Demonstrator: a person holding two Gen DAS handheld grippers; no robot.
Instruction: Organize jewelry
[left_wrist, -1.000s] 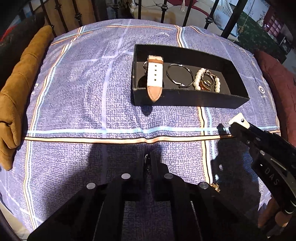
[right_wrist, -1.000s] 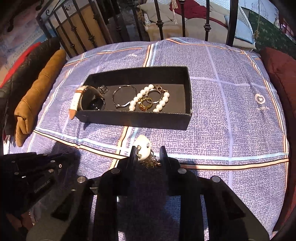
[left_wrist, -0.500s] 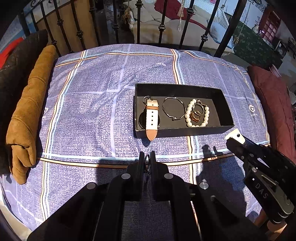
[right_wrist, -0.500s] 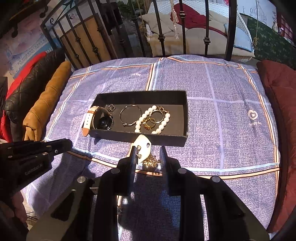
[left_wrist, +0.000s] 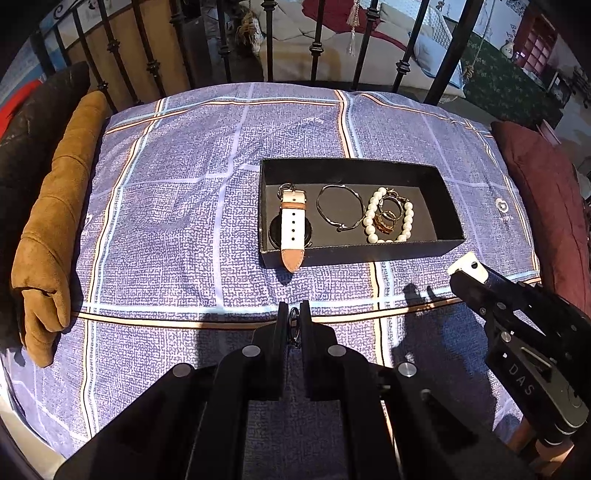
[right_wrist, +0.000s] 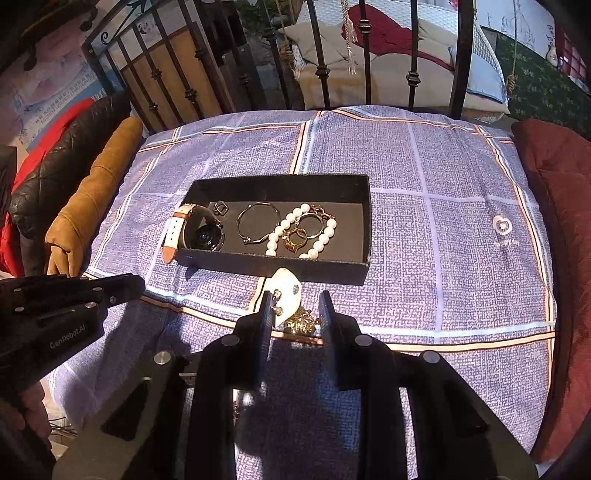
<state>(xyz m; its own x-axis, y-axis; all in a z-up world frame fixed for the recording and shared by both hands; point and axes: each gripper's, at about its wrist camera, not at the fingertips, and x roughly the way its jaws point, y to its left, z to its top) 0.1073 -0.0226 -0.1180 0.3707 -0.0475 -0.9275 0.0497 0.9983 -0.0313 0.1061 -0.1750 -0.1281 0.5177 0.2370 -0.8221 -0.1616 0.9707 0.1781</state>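
**Jewelry Held Above Checked Bedspread**

Spread wide: blue checked bedspread (left_wrist: 177, 221). On it, black box (left_wrist: 354, 254) containing watch (right_wrist: 201, 236), pearl bracelet (left_wrist: 388, 218). Right hand-held gripper (right_wrist: 295, 310) clamped on white pendant (right_wrist: 286, 295); left hand-held gripper (left_wrist: 294, 325) pinched on small dark ring (left_wrist: 294, 326).

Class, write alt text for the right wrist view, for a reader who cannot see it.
The right gripper holds a white pendant with a gold chain above a purple checked cloth. Beyond it a black box holds a watch, a bangle, a pearl bracelet and gold rings. The left gripper shows at left.
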